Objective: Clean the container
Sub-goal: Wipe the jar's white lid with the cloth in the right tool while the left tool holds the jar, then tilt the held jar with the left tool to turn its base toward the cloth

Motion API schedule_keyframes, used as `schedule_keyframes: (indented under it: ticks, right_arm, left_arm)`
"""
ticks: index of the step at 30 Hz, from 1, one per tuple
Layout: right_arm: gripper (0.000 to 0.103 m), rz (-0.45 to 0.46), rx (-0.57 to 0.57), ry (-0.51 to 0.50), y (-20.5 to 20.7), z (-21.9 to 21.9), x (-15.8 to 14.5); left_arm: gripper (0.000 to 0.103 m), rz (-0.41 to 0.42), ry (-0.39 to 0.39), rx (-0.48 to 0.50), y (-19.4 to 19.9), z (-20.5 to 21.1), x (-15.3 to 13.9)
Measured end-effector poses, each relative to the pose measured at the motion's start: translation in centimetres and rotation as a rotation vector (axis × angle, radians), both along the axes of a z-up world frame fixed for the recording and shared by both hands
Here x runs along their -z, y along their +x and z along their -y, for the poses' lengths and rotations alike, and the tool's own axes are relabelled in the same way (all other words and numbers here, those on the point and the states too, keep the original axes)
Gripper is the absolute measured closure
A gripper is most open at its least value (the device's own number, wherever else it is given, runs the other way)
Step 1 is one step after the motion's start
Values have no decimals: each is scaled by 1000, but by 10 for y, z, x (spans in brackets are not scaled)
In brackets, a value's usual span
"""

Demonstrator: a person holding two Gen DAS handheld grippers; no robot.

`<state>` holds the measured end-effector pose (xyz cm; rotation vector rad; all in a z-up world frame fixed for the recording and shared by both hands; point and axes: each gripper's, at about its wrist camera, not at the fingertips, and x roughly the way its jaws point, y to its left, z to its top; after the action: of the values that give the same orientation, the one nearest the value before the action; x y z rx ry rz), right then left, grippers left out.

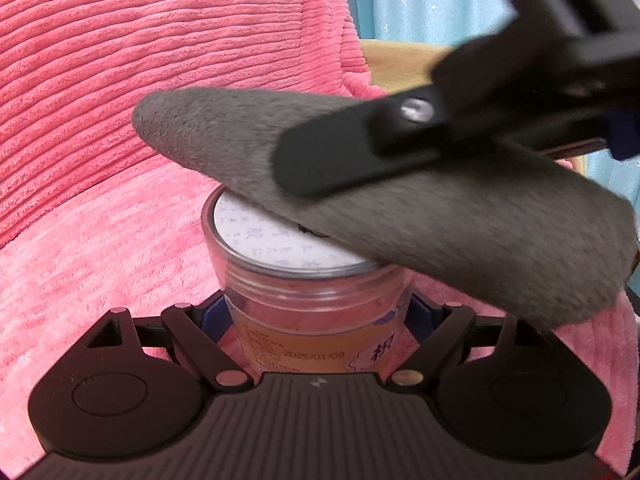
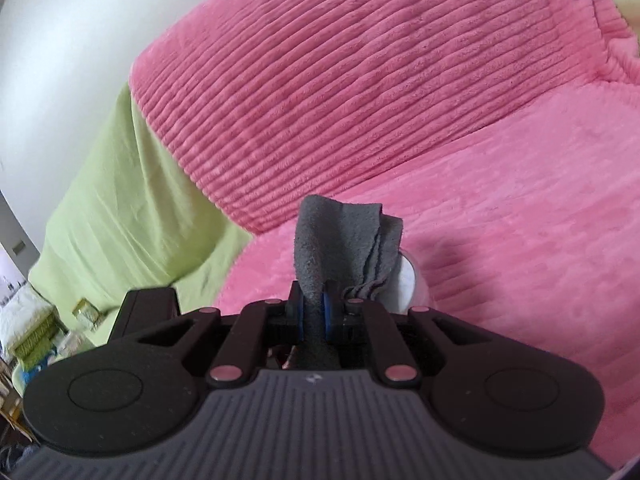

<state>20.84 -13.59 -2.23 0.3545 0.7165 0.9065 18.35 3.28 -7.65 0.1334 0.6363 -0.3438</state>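
A clear plastic jar (image 1: 316, 304) with a white printed lid (image 1: 256, 236) and an orange label sits between the fingers of my left gripper (image 1: 316, 312), which is shut on its sides. My right gripper (image 2: 316, 308) is shut on a folded grey cloth (image 2: 340, 236). In the left wrist view the grey cloth (image 1: 400, 200) lies across the right half of the lid, with one right finger (image 1: 344, 152) on top of it. In the right wrist view only a sliver of the jar's lid (image 2: 408, 280) shows behind the cloth.
A pink ribbed plush cover (image 1: 120, 80) drapes the seat and backrest behind and under the jar. A green sheet (image 2: 120, 208) lies at the left in the right wrist view. A blue curtain (image 1: 432, 0) and a wooden edge (image 1: 400, 60) are at the upper right.
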Motion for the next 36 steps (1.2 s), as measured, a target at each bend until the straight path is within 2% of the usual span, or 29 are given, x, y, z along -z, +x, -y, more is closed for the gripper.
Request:
schedule_keyframes:
  ticks: [7,10,19,25,29,33,36]
  right_arm:
    - [97,82,87,-61,-1,0,-3]
    - [97,91,87,-91,-7,5,-7]
    - [96,55,20,-57,-14,5,-6]
    - [97,72,52,-50,-13,8,-6]
    - [97,73,105,-38,-9,14,-8]
    - [97,76,142,-35,-7,18,-9]
    - [97,77,181,-39,-5,23,-10]
  left_arm:
    - [18,1,-3,7,-6,1,0]
    - [18,5,3,9,-9,2,0]
    - [18,-22,-23,9,-9,0,-1]
    - [16,-18,-47,9,-10,-5,-4]
    - [12,14,-83,19,-17,-12,-9]
    - [15,60,-65,43,-25,-12,-15]
    - [16,79,-10,69,-31,-3,-18]
